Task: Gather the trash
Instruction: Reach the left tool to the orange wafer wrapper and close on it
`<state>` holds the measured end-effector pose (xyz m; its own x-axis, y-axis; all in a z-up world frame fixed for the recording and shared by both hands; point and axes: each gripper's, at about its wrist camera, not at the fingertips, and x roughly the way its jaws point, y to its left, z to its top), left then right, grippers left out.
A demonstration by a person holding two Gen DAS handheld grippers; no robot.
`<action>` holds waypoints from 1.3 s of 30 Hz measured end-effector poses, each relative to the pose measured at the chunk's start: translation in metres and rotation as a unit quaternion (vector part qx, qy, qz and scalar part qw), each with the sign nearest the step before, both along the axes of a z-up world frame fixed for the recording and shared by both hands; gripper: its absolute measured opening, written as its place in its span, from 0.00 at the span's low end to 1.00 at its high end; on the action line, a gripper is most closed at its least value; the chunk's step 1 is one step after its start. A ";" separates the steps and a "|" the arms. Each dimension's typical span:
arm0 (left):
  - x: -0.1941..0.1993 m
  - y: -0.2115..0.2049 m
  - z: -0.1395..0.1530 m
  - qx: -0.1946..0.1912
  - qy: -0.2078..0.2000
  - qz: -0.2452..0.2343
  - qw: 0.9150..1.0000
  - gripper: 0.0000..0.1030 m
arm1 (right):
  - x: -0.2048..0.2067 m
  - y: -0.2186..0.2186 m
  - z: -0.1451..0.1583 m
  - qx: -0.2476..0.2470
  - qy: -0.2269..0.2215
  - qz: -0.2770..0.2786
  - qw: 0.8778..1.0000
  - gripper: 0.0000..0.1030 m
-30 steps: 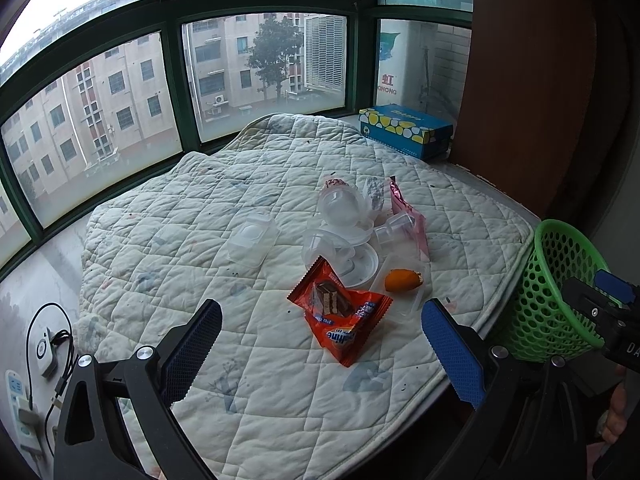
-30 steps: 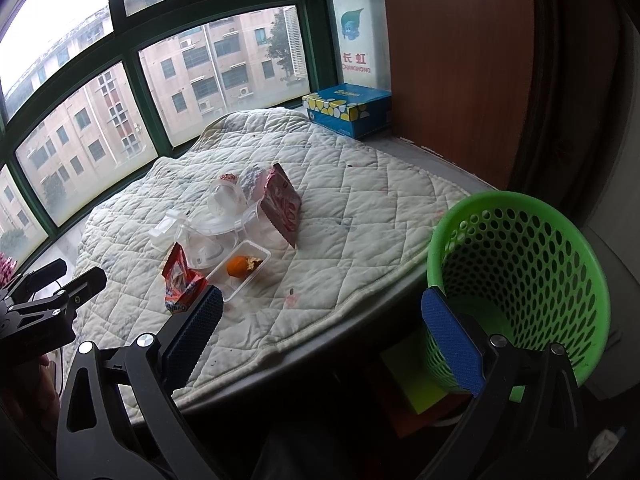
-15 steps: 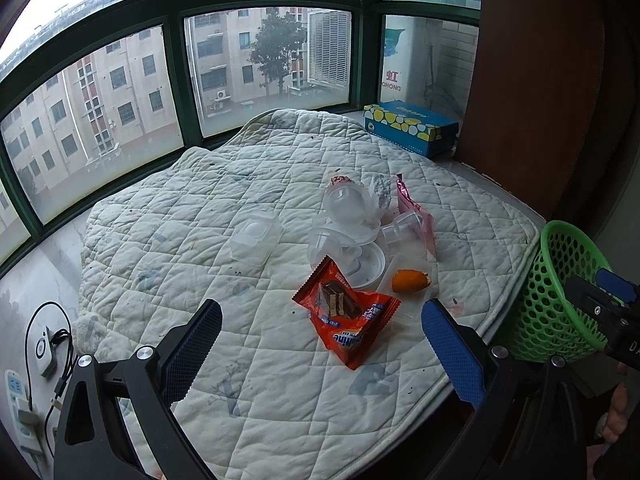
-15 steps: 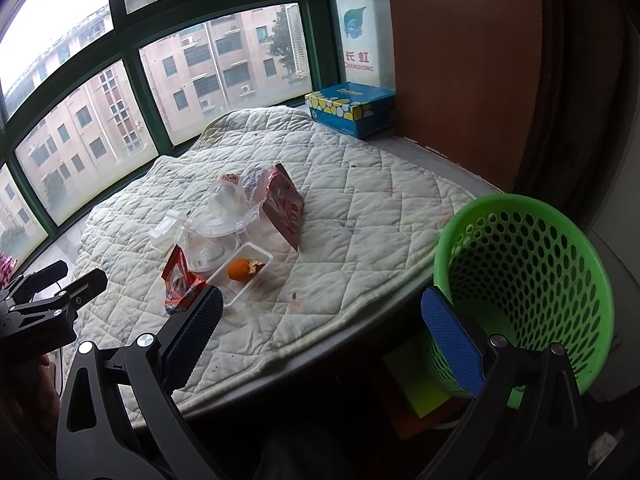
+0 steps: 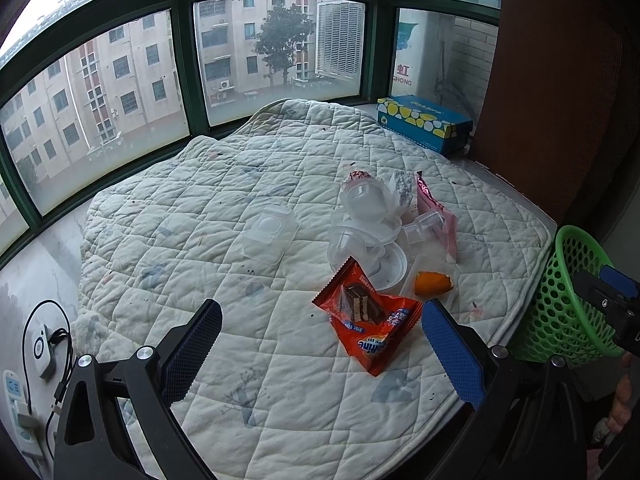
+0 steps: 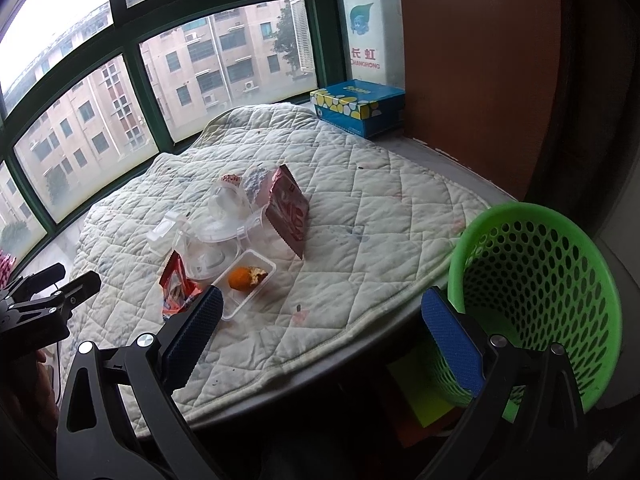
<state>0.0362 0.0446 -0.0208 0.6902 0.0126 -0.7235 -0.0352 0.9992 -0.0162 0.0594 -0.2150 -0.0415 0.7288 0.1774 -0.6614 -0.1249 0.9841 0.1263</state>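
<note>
Trash lies in a heap on a white quilted mat [image 5: 192,240]: an orange-red snack wrapper [image 5: 370,318], several clear plastic cups and lids [image 5: 366,224], a clear square container [image 5: 270,232], a pink wrapper [image 5: 436,216] and an orange peel [image 5: 432,283] in a clear tray. My left gripper [image 5: 320,344] is open and empty, just short of the red wrapper. My right gripper [image 6: 320,340] is open and empty at the table's front edge, with the green basket [image 6: 560,280] to its right. The red wrapper [image 6: 176,288] and the peel [image 6: 242,278] also show in the right wrist view.
A blue tissue box [image 5: 424,128] stands at the back by a brown wooden panel [image 5: 560,80]. Green-framed windows ring the far side. A power strip and cables [image 5: 36,360] lie at the left. The green basket [image 5: 572,300] stands off the table's right edge.
Both grippers have moved slightly forward toward the trash; the red wrapper now sits closer between the left fingers. Nothing was taken hold of.
</note>
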 end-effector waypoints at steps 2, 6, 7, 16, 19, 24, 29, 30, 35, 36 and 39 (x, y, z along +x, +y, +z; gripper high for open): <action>0.003 0.002 -0.003 -0.002 0.004 -0.004 1.000 0.94 | 0.003 0.001 -0.001 -0.001 0.001 0.001 1.000 0.95; 0.008 0.003 -0.015 -0.010 0.021 -0.021 1.000 0.94 | 0.009 0.003 -0.004 -0.003 0.005 0.004 1.000 0.95; 0.010 0.004 -0.019 -0.018 0.030 -0.023 0.999 0.94 | 0.010 0.003 -0.005 -0.002 0.006 0.004 1.000 0.95; 0.032 0.007 -0.050 -0.095 0.088 -0.004 0.992 0.94 | 0.022 0.003 -0.017 0.004 0.020 0.009 1.000 0.95; 0.044 0.009 -0.061 -0.127 0.110 0.014 0.986 0.94 | 0.026 0.001 -0.020 0.009 0.024 0.011 1.000 0.95; 0.064 0.011 -0.073 -0.175 0.135 0.050 0.974 0.93 | 0.031 -0.002 -0.023 0.013 0.029 0.012 0.999 0.95; 0.081 0.010 -0.083 -0.195 0.152 0.077 0.966 0.92 | 0.034 -0.003 -0.025 0.015 0.029 0.014 0.999 0.95; 0.084 0.010 -0.085 -0.200 0.157 0.083 0.964 0.92 | 0.035 -0.003 -0.025 0.015 0.029 0.015 0.999 0.95; 0.093 0.012 -0.100 -0.227 0.182 0.110 0.950 0.80 | 0.035 -0.003 -0.027 0.018 0.030 0.019 0.999 0.95; 0.094 0.012 -0.103 -0.229 0.186 0.114 0.949 0.80 | 0.035 -0.003 -0.028 0.019 0.031 0.020 0.999 0.95; 0.096 0.013 -0.110 -0.234 0.194 0.125 0.944 0.80 | 0.035 -0.003 -0.029 0.019 0.033 0.021 0.999 0.95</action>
<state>0.1322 0.0574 -0.1306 0.3901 -0.2437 -0.8880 -0.3639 0.8450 -0.3917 0.0941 -0.2178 -0.0706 0.6756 0.2331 -0.6995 -0.1558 0.9724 0.1735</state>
